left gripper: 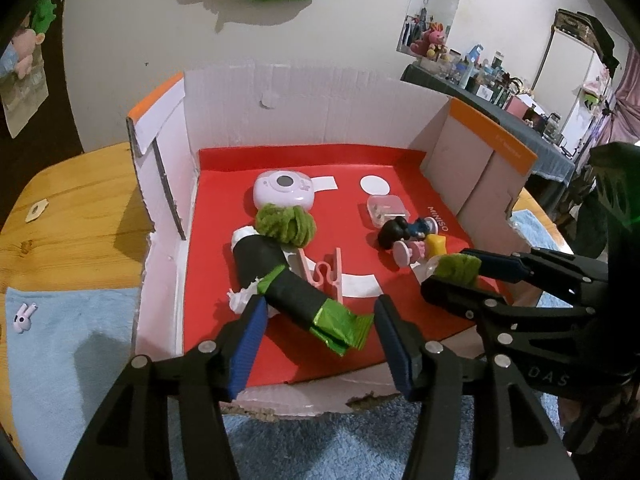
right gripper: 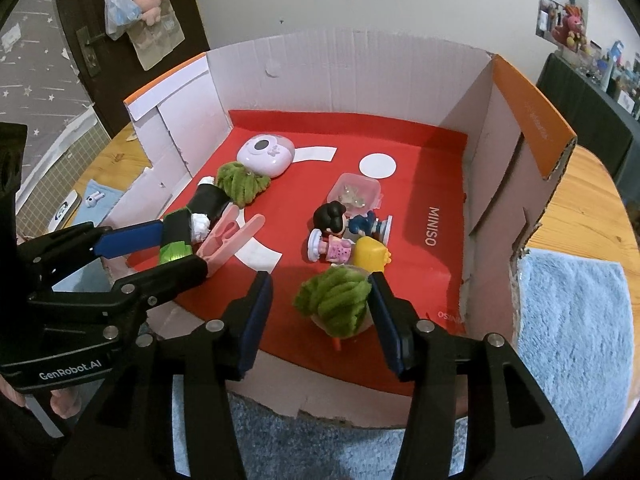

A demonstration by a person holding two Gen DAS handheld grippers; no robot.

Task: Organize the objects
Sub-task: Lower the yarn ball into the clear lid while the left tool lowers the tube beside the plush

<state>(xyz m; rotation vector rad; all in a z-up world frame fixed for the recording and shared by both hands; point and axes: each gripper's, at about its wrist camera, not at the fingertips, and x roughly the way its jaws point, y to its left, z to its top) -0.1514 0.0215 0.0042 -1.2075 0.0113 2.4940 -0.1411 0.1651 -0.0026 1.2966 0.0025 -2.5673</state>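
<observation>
A cardboard box (left gripper: 320, 104) with a red liner holds the objects. A black paper roll with a green fuzzy top (left gripper: 280, 276) lies inside it, and its green foil end (left gripper: 340, 328) sits between the jaws of my left gripper (left gripper: 320, 340), which are open with a gap on both sides. In the right wrist view, my right gripper (right gripper: 320, 312) is open around a green fuzzy tuft (right gripper: 332, 300) resting on the liner. The tuft lies against the right pad and clear of the left one. Each gripper also shows in the other's view: right gripper (left gripper: 450, 270), left gripper (right gripper: 180, 248).
Also in the box are a lilac toy camera (left gripper: 282, 194), a pink clip (left gripper: 326, 276), a clear small case (left gripper: 388, 210), toy figures (left gripper: 400, 236) and a yellow piece (left gripper: 436, 245). Earbuds (left gripper: 24, 318) lie on a blue towel (left gripper: 72, 352) on the wooden table (left gripper: 72, 216).
</observation>
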